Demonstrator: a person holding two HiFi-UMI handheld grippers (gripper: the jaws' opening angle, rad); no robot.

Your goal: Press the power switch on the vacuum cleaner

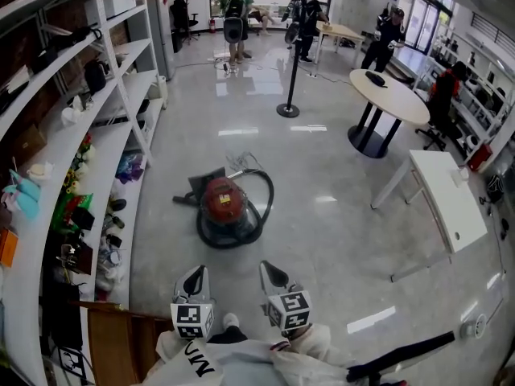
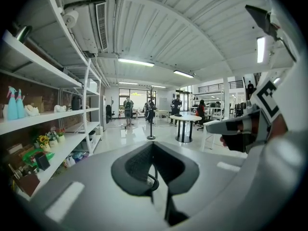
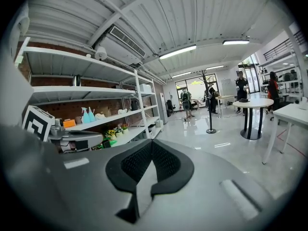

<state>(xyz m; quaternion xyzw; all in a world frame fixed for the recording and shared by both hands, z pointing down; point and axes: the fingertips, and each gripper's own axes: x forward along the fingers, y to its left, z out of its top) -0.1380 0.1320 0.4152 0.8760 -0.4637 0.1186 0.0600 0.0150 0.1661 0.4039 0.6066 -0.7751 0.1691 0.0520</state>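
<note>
The vacuum point(image 1: 224, 202), a red canister, sits on the floor ahead of and below both grippers, well apart from them. It lies almost between the 2, slightly toward the left gripper point(image 1: 195, 278), so that one looks a little nearer than the right gripper point(image 1: 272, 273). The body's long axis seems to run from the dark floor head at the vacuum's far left toward its near right. The hose point(image 1: 265, 191) curls round the vacuum's right and near sides.

Both grippers are clenched with nothing between the jaws. Their own views look level across the room and do not show the vacuum, so a reach would call for tipping a gripper down and forward. The power switch cannot be picked out on the canister.

The shelf point(image 1: 121, 127) stands left of the vacuum. Right of the vacuum the floor is open as far as a white table point(image 1: 447, 207). The near loop of hose is the 1 thing a descending gripper might catch.
</note>
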